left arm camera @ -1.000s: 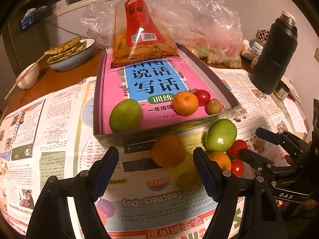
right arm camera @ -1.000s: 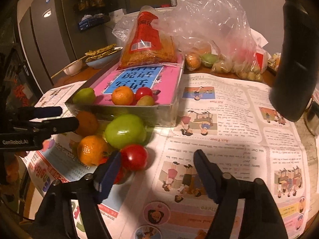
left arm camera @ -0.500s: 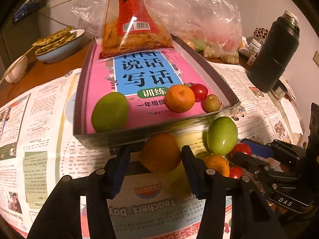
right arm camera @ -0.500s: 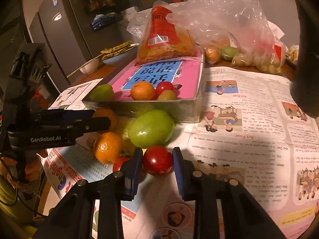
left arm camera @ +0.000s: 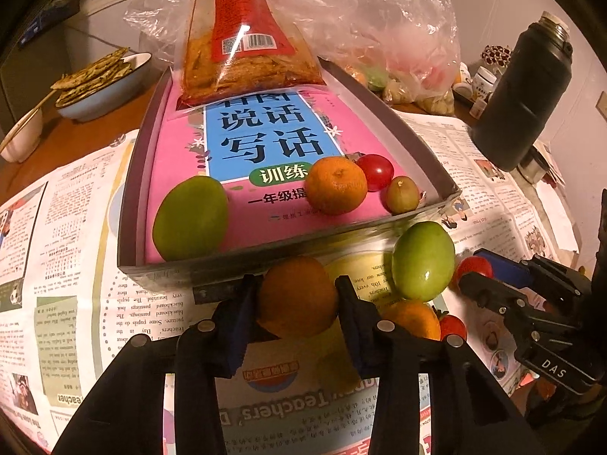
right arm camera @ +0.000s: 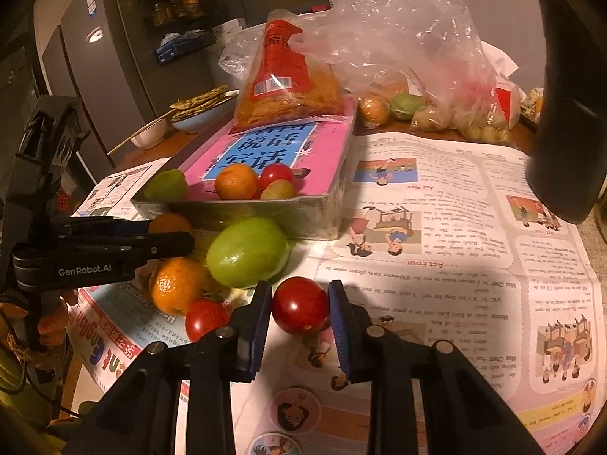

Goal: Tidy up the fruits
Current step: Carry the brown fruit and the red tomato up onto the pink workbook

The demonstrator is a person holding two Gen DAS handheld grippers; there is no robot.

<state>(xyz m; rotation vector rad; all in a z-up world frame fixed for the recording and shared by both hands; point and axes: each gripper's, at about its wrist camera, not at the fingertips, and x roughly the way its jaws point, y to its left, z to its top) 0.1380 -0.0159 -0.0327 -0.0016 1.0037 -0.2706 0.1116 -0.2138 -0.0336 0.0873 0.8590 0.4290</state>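
Observation:
A grey tray [left arm camera: 436, 159] lined with a pink book holds a green fruit [left arm camera: 189, 218], an orange [left arm camera: 335, 185], a red tomato [left arm camera: 375, 171] and a small kiwi-like fruit [left arm camera: 403, 195]. My left gripper [left arm camera: 297, 297] is shut on an orange [left arm camera: 297, 295] just in front of the tray. My right gripper [right arm camera: 300, 305] is shut on a red tomato [right arm camera: 300, 305] on the newspaper. Beside them lie a big green fruit [right arm camera: 248, 252], another orange [right arm camera: 174, 284] and another tomato [right arm camera: 206, 318].
A snack bag [left arm camera: 242, 38] leans on the tray's far end. Plastic bags of produce [right arm camera: 417, 87] sit behind. A dark thermos [left arm camera: 525, 94] stands at the right. A bowl of flatbread [left arm camera: 102, 79] is at the far left. Newspaper [right arm camera: 455, 227] covers the table.
Both grippers moved forward and closed: the left onto the orange in front of the tray, the right onto the red tomato.

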